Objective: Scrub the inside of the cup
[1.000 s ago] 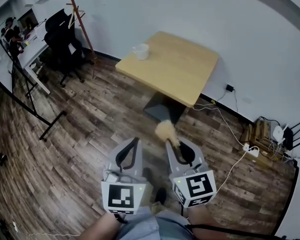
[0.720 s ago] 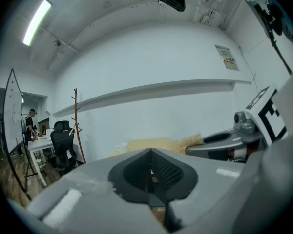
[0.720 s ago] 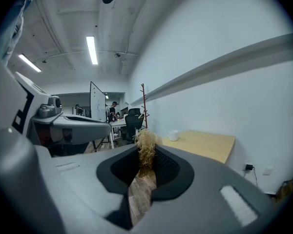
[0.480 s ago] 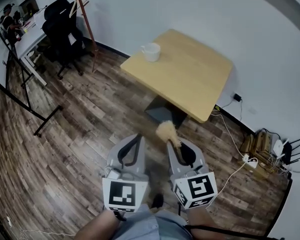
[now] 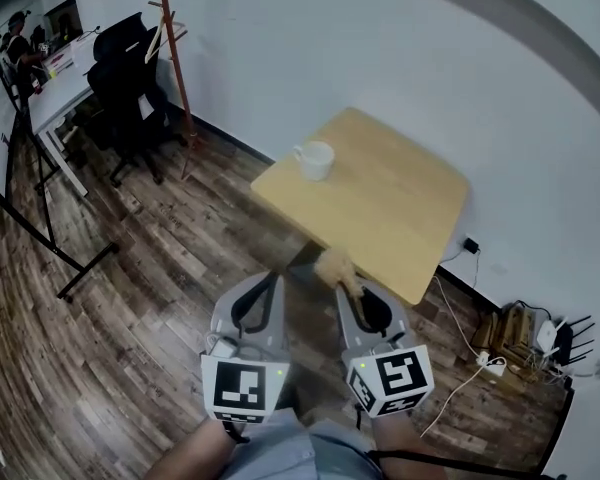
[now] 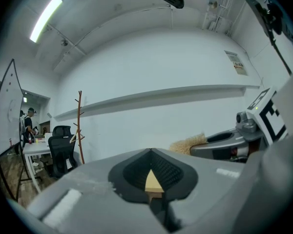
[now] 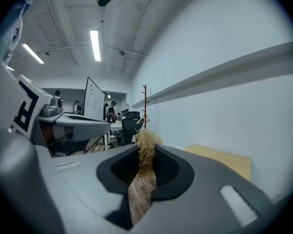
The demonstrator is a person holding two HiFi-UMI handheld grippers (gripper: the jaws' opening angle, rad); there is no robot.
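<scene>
A white cup [image 5: 314,158] stands on the far left part of a square wooden table [image 5: 390,208] in the head view. Both grippers are held side by side over the wood floor, short of the table's near corner. My left gripper [image 5: 272,279] is shut with nothing in it; its jaws meet at the tip [image 6: 150,153]. My right gripper [image 5: 344,290] is shut on the brush [image 5: 333,265], whose tan bristles stick out past the jaws [image 7: 146,144]. In the right gripper view the table [image 7: 219,161] lies ahead to the right. The cup is in neither gripper view.
A wooden coat stand [image 5: 170,48] and a black office chair [image 5: 128,73] stand left of the table by the white wall. A desk [image 5: 55,83] with people is at far left. Cables and a power strip [image 5: 485,360] lie on the floor to the right.
Both grippers have travelled forward together toward the table. In the head view the table and cup have drawn nearer and lower. The brush stays gripped and the left jaws stay closed.
</scene>
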